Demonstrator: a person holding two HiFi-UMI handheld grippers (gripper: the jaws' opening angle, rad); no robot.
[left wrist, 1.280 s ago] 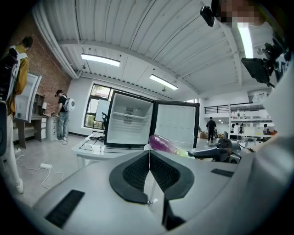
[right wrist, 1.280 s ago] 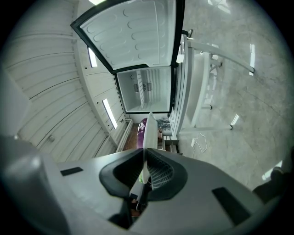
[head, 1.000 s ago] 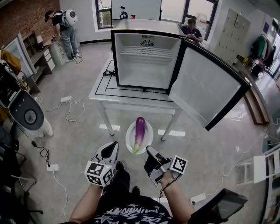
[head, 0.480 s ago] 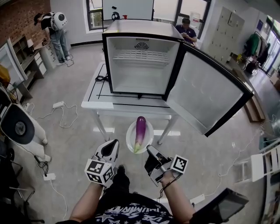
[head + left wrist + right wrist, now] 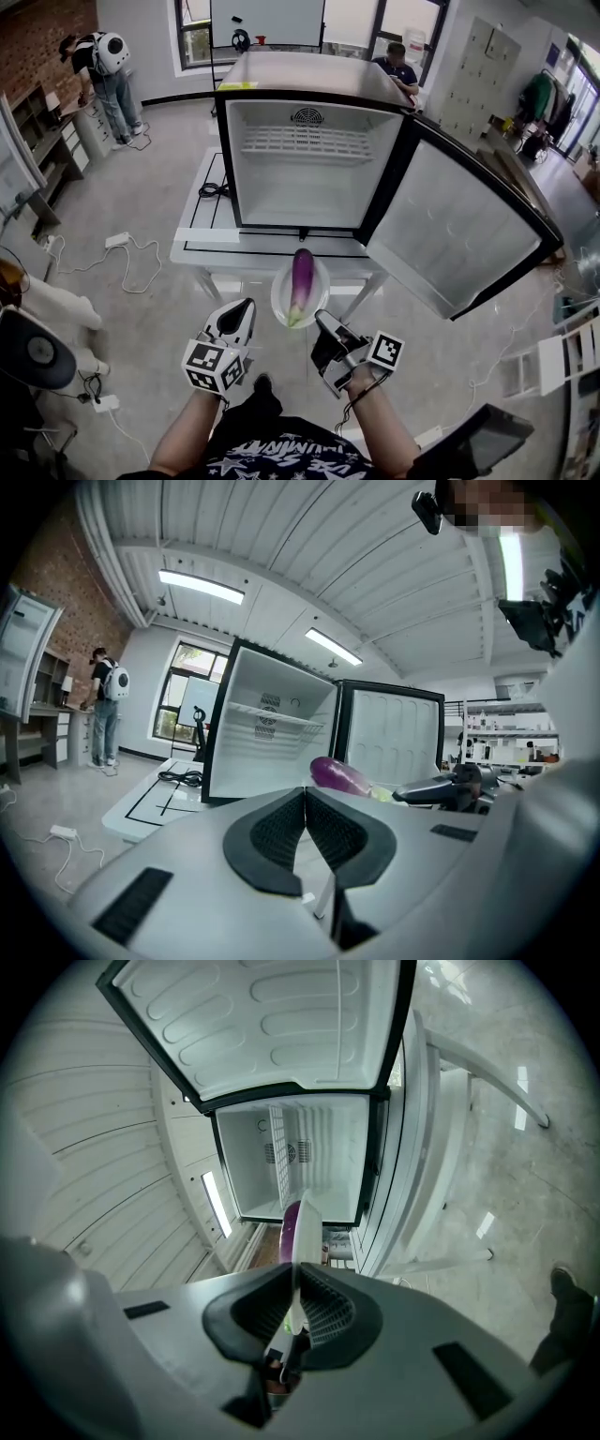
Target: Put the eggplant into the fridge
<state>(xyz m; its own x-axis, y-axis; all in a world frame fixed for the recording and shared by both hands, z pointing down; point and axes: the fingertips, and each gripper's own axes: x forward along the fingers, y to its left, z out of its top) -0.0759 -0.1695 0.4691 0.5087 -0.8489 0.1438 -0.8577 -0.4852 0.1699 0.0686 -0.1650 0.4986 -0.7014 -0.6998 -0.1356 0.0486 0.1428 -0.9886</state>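
Note:
A purple eggplant with a green stem end lies on a white plate. My right gripper is shut on the plate's near rim and holds it in the air, level with the front edge of the white table. On that table stands the small fridge, empty inside, its door swung wide to the right. In the right gripper view the plate runs edge-on out of the jaws toward the fridge. My left gripper is shut on nothing, beside the plate; its view shows the eggplant.
Cables and a power strip lie on the floor left of the table. A person with a backpack stands at the far left and another sits behind the fridge. A white round device stands at lower left, a white chair at right.
The fridge and table have come closer in the head view. The plate with the eggplant now overlaps the table's front edge. Both grippers keep the same hold.

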